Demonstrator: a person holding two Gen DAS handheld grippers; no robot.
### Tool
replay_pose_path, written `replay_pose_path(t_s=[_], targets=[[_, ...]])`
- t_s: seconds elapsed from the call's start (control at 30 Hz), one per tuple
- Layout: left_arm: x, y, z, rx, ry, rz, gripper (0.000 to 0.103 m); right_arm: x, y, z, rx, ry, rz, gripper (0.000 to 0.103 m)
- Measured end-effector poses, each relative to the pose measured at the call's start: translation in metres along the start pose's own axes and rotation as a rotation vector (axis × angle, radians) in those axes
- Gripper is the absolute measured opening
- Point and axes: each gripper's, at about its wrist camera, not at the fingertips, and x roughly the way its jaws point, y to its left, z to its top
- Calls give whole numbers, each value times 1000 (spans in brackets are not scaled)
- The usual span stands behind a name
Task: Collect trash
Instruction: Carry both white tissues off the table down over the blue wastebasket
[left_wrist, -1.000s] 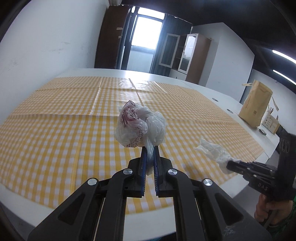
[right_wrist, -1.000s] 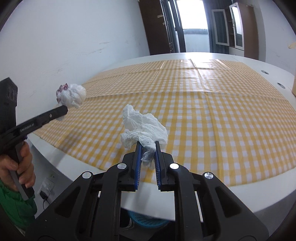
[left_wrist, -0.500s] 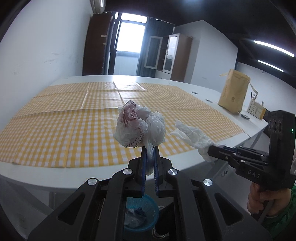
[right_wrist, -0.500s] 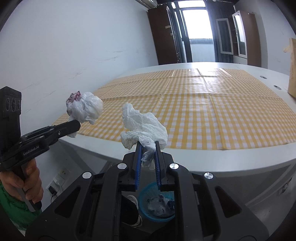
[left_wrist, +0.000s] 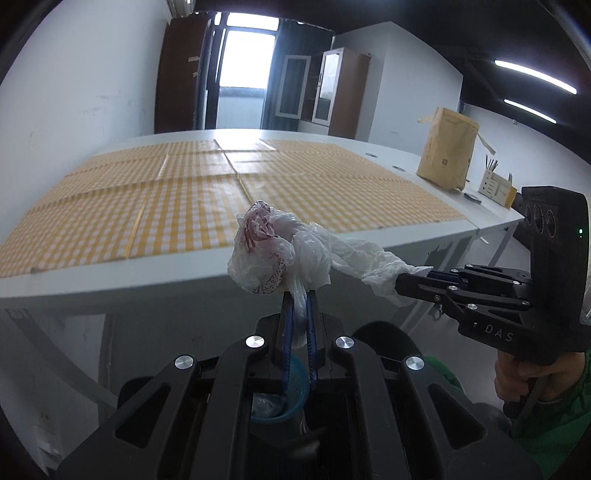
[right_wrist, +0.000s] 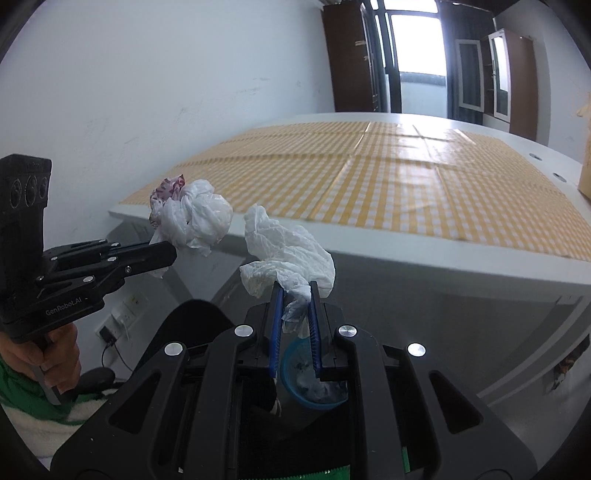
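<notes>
My left gripper is shut on a crumpled white plastic bag with red print, held in the air off the table's near edge. It also shows in the right wrist view. My right gripper is shut on a crumpled white paper tissue, also off the table; the tissue shows in the left wrist view. The two wads hang side by side, close together. A blue trash basket with trash inside stands on the floor below both grippers, also seen in the left wrist view.
The white table with a yellow checked cloth lies ahead, its edge just beyond the wads. A brown paper bag and a small holder stand at its right end. A wall socket is low on the left wall.
Both grippers have pulled back from over the table and dropped lower, carrying their wads out past the table edge. The blue basket has come into view beneath them. The wads are closer together.
</notes>
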Motion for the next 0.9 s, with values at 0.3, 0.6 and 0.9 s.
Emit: replay_pose_path(t_s=[0.3, 0.6, 0.9], targets=[[26, 16, -39, -35, 109, -17, 6, 32, 7, -31, -9, 108, 8, 12], [75, 34, -68, -100, 227, -48, 6, 87, -10, -55, 44, 223, 5, 12], [134, 59, -95, -163, 342, -20, 6, 151, -33, -75, 117, 341, 6, 12]])
